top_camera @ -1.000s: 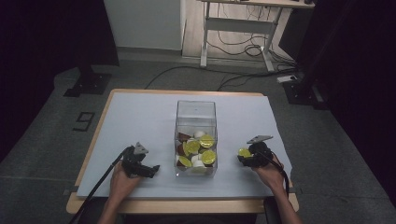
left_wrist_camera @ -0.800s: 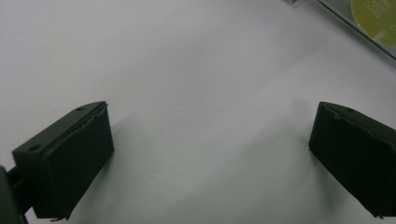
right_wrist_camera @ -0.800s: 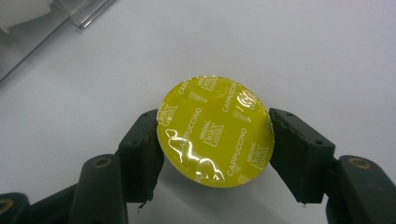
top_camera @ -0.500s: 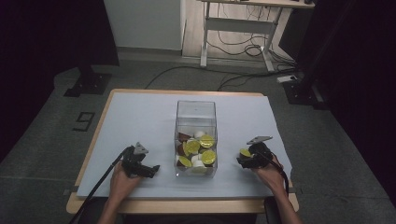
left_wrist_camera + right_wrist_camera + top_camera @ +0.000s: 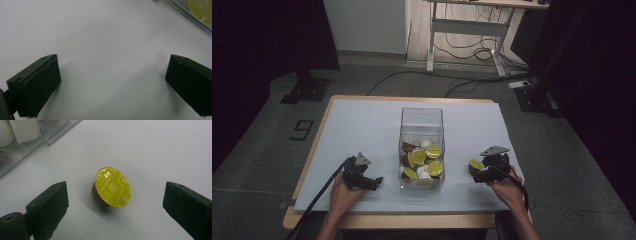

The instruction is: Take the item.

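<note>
Right gripper view, bottom of the frame first: right gripper (image 5: 115,192) with black jaws wide apart at lower left and lower right, having just been opening, clamped on nothing. Between them at frame centre, touched by neither pad: small brown coffee capsule with a round yellow foil lid (image 5: 112,187), lying tilted on the white table cover (image 5: 160,147), lid turned up toward the camera. Beyond it, upper left: corner of the clear plastic box (image 5: 50,137).

Probably very light and thin-walled, so easy to dent under a hard squeeze; foil lid likely easy to puncture. Smooth tapered cup, apt to slip or roll out of a careless pinch. Best taken across the brown body just under the lid's rim, with a gentle close, never on the foil face.

Left gripper view: left gripper (image 5: 112,75) also spread wide, bare white cover between the jaws, a clear box edge (image 5: 185,12) in the upper right corner.

High view, bottom upward: left gripper (image 5: 372,181) at lower left, right gripper (image 5: 479,172) at lower right, the capsule (image 5: 475,164) just at its jaws, well apart from the box (image 5: 422,120) at centre. Inside the box, a heap of more capsules (image 5: 424,162), yellow, white and brown. Farther up: bare cover, then dark floor with cables (image 5: 452,82).
</note>
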Demonstrator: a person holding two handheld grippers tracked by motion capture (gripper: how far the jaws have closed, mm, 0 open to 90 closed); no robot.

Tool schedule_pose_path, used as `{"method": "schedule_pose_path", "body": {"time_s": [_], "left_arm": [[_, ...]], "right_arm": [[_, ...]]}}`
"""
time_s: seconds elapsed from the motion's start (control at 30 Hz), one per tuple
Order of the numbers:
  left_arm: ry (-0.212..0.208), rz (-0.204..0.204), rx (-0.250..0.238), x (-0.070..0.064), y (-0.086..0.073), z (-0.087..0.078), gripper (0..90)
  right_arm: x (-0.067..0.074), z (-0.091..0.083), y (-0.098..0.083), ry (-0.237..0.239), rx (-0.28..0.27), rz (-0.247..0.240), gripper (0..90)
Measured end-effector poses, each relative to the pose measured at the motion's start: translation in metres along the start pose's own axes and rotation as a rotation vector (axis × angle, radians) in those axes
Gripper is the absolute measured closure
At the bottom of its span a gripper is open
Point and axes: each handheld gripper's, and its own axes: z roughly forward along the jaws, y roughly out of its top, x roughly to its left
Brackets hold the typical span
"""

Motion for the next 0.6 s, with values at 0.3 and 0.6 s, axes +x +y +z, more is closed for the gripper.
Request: {"method": "schedule_pose_path", "body": {"time_s": [0.3, 0.6], "left_arm": [[0.0, 0.0, 0.0, 0.0, 0.0, 0.0, 0.0], [0.0, -0.001, -0.001, 0.0, 0.0, 0.0, 0.0]], "right_arm": [[0.002, -0.013, -0.012, 0.019, -0.006, 0.039, 2.8], [0.003, 0.001, -0.03, 0.053, -0.006, 0.115, 0.0]]}}
